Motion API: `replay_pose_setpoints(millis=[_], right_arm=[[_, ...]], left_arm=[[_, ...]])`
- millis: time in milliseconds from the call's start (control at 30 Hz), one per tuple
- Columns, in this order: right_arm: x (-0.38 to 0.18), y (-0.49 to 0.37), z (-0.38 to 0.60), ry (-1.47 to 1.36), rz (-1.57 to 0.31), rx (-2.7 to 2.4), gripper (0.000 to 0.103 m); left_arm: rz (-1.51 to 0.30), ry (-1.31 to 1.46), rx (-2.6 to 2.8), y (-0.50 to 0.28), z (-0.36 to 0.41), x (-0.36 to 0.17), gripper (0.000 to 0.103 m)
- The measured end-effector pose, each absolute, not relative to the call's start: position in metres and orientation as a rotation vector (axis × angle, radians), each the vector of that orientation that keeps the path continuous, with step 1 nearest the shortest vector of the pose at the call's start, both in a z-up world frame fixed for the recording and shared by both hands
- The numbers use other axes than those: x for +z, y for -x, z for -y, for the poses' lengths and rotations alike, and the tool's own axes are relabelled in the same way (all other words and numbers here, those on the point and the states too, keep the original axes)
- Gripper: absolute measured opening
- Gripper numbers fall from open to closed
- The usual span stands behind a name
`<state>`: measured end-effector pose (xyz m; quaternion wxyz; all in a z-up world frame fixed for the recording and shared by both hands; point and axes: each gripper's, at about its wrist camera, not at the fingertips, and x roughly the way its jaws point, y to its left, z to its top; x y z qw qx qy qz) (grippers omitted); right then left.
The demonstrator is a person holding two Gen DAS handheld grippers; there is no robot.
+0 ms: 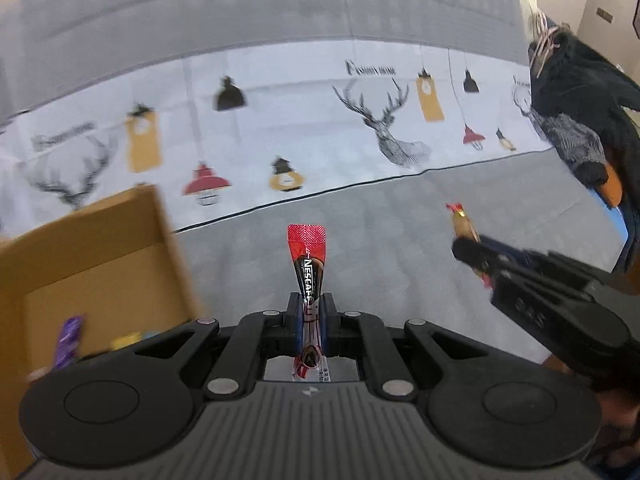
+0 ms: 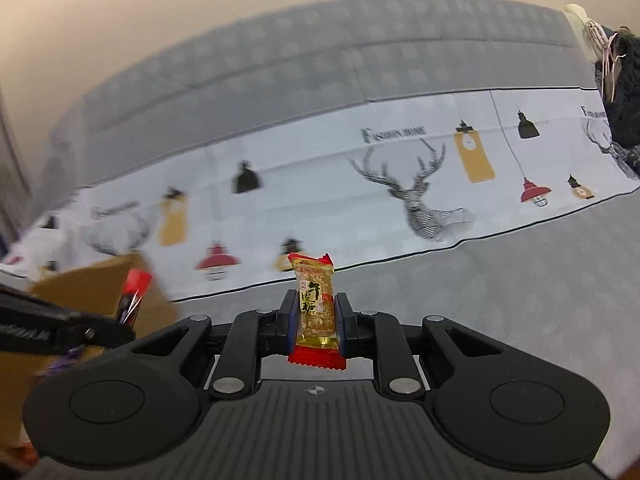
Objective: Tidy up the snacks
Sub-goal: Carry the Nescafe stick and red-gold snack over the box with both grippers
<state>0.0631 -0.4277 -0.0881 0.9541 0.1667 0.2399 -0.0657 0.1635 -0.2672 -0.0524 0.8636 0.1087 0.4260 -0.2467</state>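
My left gripper (image 1: 311, 308) is shut on a red and black Nescafe coffee stick (image 1: 309, 268), which points forward above the grey surface. My right gripper (image 2: 316, 312) is shut on a yellow peanut candy bar with red ends (image 2: 316, 308), held upright. An open cardboard box (image 1: 96, 264) lies at the left; a purple snack (image 1: 69, 342) and a yellow snack (image 1: 126, 340) lie inside it. In the left wrist view the right gripper (image 1: 470, 252) with its candy (image 1: 464, 228) is off to the right. In the right wrist view the left gripper (image 2: 120, 326) holds the stick (image 2: 132, 296) beside the box (image 2: 100, 288).
A white cloth with deer and lamp prints (image 1: 320, 128) covers the far part of the grey sofa surface (image 1: 400, 240). Dark clothing and a shoe (image 1: 568, 92) are piled at the right. The sofa back (image 2: 280, 80) rises behind.
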Motion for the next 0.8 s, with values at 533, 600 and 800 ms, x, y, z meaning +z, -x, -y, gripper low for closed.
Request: replay_pose_setpoints(millis=[533,600,800], right_arm=[[-0.032,0.059,0.253,-0.308,-0.537,0.203,0.019],[-0.029,0.068,0.24,-0.28,-0.536,0.219,0.019],[-0.022,0.088,0.222,-0.228,-0.521,0.218,0.019]], left_arm=[[-0.829,-0.187,-0.254,-0.003,0.085,-0.006,0.009],[-0.813,-0.178,-0.242,0.012,0.073,-0.006,0.009],[-0.798,-0.128,-0.249,0.034,0.053,-0.002,0.009]])
